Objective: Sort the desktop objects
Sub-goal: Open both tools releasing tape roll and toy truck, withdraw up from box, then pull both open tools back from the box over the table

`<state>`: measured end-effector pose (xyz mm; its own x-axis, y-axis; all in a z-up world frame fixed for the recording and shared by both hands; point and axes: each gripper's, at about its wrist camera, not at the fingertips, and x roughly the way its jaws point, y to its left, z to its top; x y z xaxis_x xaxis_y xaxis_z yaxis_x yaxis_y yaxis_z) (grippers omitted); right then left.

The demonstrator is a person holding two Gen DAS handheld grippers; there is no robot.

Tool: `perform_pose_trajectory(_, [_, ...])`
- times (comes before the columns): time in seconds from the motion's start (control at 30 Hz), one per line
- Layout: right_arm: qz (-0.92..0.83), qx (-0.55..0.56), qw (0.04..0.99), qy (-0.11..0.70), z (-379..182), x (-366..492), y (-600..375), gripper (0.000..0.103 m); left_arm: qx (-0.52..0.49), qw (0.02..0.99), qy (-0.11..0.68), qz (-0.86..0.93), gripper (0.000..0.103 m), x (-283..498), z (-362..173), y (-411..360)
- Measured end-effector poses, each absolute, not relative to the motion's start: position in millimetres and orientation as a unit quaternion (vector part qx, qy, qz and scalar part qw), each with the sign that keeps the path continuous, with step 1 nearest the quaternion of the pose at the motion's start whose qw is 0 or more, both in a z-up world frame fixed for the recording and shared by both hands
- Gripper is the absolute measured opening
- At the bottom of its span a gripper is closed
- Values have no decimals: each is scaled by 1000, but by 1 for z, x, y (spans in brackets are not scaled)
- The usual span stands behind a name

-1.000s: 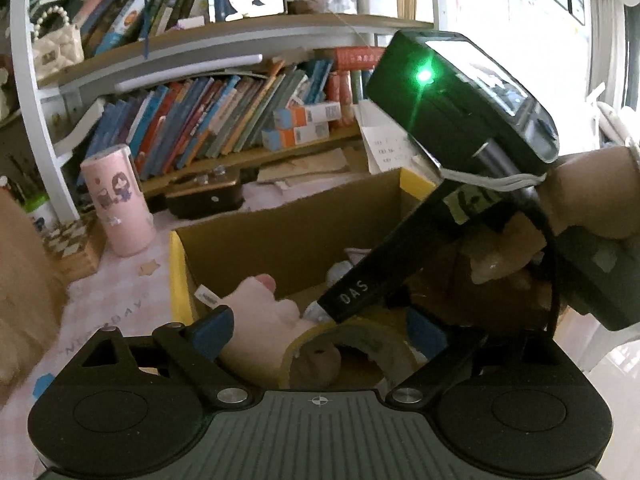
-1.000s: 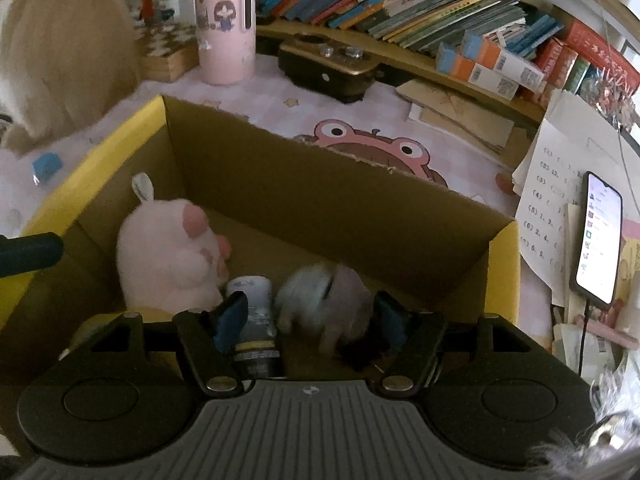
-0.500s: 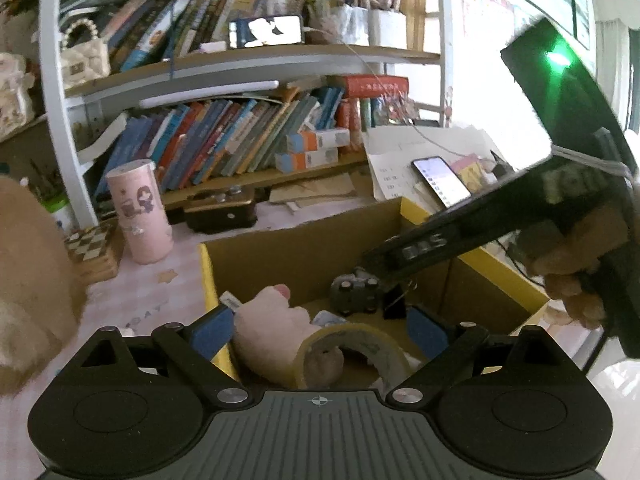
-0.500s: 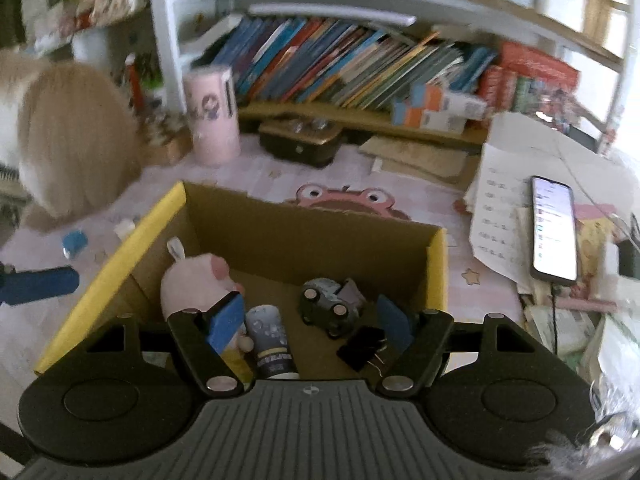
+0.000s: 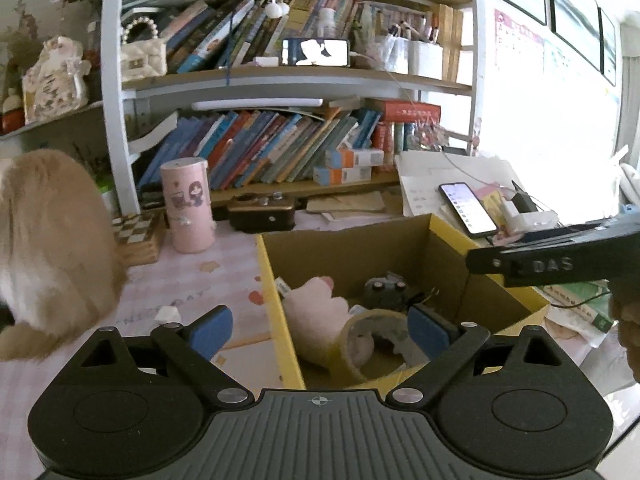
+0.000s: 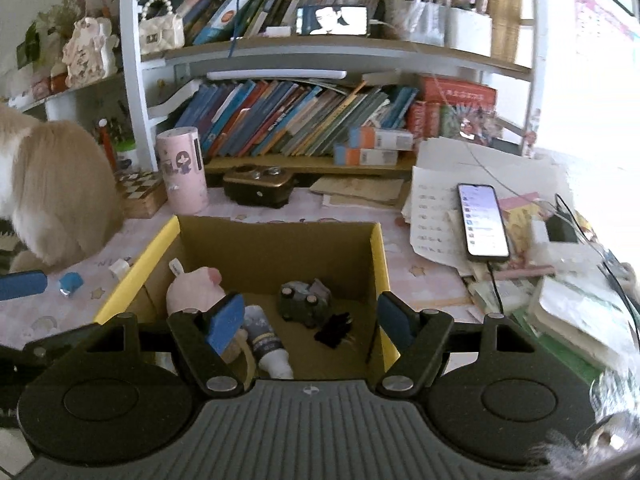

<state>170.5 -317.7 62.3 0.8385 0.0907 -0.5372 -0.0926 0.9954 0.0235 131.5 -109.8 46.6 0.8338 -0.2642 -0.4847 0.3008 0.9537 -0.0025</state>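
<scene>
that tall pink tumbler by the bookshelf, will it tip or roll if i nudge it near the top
Probably tips: the pink tumbler stands upright, tall on a narrow base. Being round, once down it would likely roll across the desk mat. Its smooth side may also slip in a claw.

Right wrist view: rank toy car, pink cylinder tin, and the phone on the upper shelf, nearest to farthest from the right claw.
1. Toy car: inside the cardboard box, just ahead of the right claw, near centre.
2. Pink cylinder tin: on the desk beyond the box, to the left.
3. Phone on the upper shelf: propped high at the back, above the books.
</scene>
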Motion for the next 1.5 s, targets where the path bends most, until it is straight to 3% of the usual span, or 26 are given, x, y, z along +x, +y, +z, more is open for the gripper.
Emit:
perform_pose_trajectory(0.5, [-17,54,951,304,38,110,-286,71,29,953,264,-147,96,106,29,-70])
perform_pose_trajectory(1.5, [-25,70,925,373,-6,18,-130,65,77,937,306,-150,97,37,8,47])
